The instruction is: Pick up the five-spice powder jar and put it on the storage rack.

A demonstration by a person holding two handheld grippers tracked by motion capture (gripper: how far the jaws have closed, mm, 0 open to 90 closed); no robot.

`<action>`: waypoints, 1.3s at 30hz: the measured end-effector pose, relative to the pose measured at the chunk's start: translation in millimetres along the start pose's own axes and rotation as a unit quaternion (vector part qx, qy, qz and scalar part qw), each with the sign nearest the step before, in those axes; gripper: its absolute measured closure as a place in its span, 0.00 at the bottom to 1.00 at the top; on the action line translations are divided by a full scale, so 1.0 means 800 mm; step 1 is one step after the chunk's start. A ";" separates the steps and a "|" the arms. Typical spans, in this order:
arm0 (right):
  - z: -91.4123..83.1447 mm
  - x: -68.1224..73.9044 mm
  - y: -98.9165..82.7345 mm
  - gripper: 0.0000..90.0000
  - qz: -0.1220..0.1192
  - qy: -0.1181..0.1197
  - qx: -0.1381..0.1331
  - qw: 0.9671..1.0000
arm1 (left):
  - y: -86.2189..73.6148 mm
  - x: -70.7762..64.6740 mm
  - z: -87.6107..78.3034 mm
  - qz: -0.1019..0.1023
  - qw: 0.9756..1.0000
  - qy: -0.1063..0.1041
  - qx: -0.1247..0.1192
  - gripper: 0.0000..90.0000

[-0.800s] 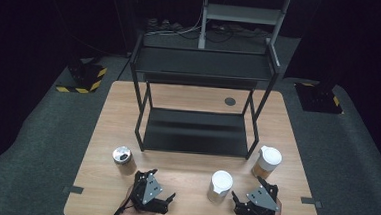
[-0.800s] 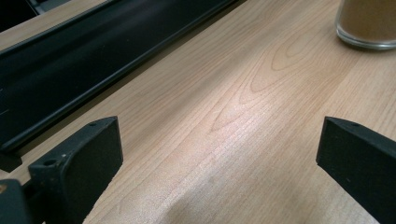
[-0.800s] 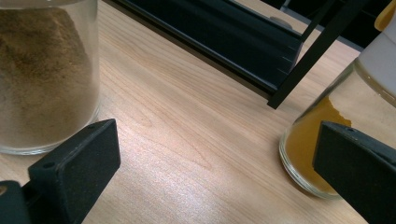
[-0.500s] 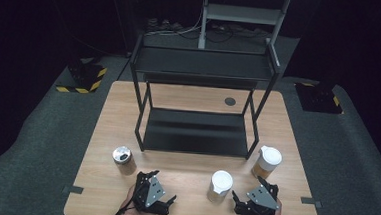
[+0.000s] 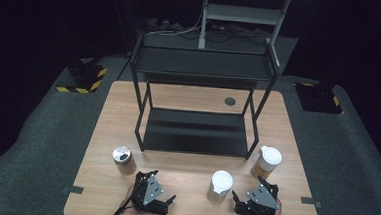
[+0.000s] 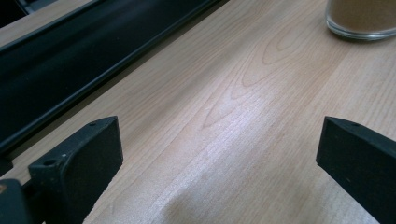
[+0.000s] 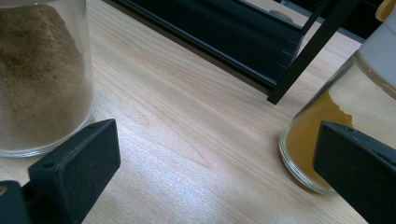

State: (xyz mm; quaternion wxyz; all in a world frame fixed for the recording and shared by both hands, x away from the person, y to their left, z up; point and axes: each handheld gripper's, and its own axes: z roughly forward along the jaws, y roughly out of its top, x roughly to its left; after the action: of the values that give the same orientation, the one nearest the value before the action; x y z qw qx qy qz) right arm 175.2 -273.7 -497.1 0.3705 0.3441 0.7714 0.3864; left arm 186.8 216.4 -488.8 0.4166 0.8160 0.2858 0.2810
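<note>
My left gripper (image 5: 161, 202) and right gripper (image 5: 245, 204) both rest wide open and empty on the wooden table (image 5: 194, 100). A white-lidded glass jar of brown powder (image 5: 220, 186) stands just ahead-left of my right gripper, a white-lidded jar of yellow powder (image 5: 267, 162) ahead-right.

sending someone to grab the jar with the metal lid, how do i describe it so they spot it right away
Start at the black shelf rack standing on the wooden table. Just off its front left leg stands a small jar of brown powder. Its silvery metal lid sets it apart: the other two jars, further right, have white lids.
</note>
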 end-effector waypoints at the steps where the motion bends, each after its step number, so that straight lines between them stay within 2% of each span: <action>1: 0.000 0.000 0.000 0.00 0.000 0.000 0.000 1.000 | 0.000 0.000 0.000 0.000 1.000 0.000 0.000 0.01; 10: 0.000 0.001 0.000 0.00 -0.002 -0.001 0.001 1.000 | 0.003 0.004 -0.007 -0.007 1.000 -0.014 -0.010 0.01; 19: 0.000 0.002 0.001 0.00 -0.005 -0.002 0.002 1.000 | 0.001 0.009 -0.017 -0.014 0.999 -0.017 -0.025 0.01; 33: 0.001 0.004 0.001 0.00 -0.011 -0.004 0.003 1.000 | 0.004 0.012 -0.039 -0.012 0.998 -0.013 -0.059 0.01; 39: 0.001 0.003 0.002 0.00 -0.009 -0.002 0.003 1.000 | 0.007 0.013 -0.048 -0.004 0.997 -0.008 -0.071 0.01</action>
State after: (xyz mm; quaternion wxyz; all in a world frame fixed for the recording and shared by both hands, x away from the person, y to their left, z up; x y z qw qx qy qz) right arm 174.5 -270.6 -497.1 0.3743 0.3386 0.7752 0.3798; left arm 168.2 241.4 -462.8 0.4770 0.7854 0.2646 0.2925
